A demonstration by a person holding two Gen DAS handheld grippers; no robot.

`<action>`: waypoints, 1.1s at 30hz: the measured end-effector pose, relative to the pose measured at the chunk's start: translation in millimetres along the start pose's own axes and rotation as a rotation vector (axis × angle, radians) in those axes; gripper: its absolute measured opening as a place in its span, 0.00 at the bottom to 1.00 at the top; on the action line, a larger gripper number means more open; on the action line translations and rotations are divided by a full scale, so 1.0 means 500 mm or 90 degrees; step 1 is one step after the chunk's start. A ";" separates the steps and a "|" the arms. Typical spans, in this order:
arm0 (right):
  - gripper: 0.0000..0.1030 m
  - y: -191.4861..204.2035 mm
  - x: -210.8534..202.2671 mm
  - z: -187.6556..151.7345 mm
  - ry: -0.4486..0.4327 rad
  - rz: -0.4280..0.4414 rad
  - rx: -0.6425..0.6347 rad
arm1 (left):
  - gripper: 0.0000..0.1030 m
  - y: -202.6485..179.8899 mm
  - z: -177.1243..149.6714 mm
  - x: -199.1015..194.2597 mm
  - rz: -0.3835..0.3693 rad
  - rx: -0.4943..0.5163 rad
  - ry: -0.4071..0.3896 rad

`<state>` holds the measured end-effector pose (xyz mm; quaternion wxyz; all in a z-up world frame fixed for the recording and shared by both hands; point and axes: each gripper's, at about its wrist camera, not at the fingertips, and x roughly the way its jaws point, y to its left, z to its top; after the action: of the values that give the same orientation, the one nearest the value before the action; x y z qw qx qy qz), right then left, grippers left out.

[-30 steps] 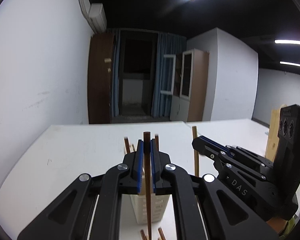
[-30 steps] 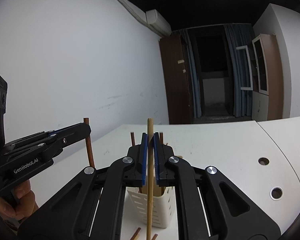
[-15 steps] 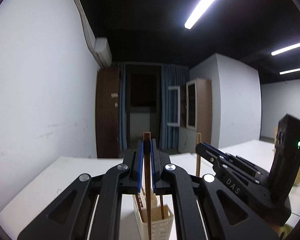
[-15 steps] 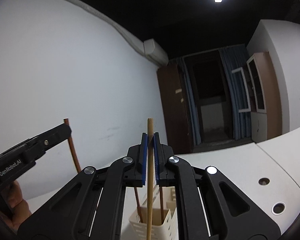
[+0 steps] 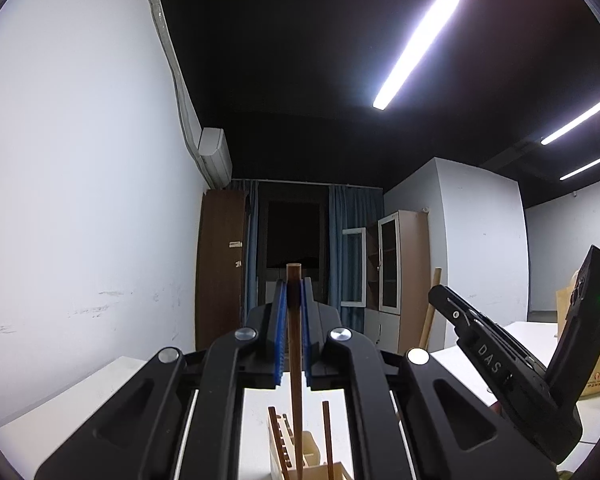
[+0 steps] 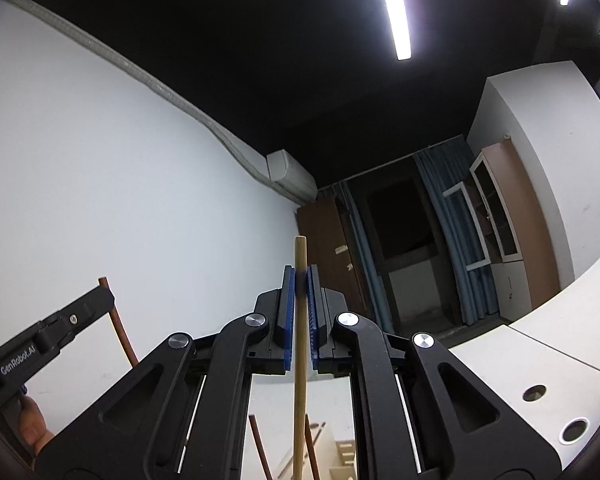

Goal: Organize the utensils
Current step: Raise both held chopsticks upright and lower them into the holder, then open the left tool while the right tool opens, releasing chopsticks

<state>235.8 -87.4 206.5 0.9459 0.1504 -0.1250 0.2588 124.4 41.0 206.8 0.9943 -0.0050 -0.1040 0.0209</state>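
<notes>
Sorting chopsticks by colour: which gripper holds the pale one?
The right gripper holds the pale chopstick; the left gripper holds a dark brown chopstick.

Right tool (image 6: 299, 312) clamped on upright pale chopstick (image 6: 299, 380) above holder (image 6: 340, 456).

You tip both grippers upward: the ceiling lights (image 5: 416, 50) now fill the top of each view. The white table (image 5: 80, 396) drops to the bottom edge, and the cream utensil holder (image 5: 312, 462) sinks with it, half cut off. The right gripper (image 5: 440, 296) now sits higher in the left view.
</notes>
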 end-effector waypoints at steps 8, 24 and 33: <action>0.06 -0.006 0.059 -0.055 0.046 -0.007 -0.027 | 0.06 0.010 -0.044 0.060 -0.007 -0.027 0.041; 0.06 -0.014 0.107 -0.137 0.165 0.014 -0.076 | 0.06 0.031 -0.133 0.156 -0.023 -0.034 0.186; 0.06 -0.016 0.100 -0.154 0.208 0.027 -0.088 | 0.06 0.044 -0.158 0.176 -0.029 -0.031 0.222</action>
<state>294.0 -44.7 149.2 0.9561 0.0384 0.0102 0.2904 226.0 66.1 147.2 0.9971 -0.0302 0.0698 -0.0056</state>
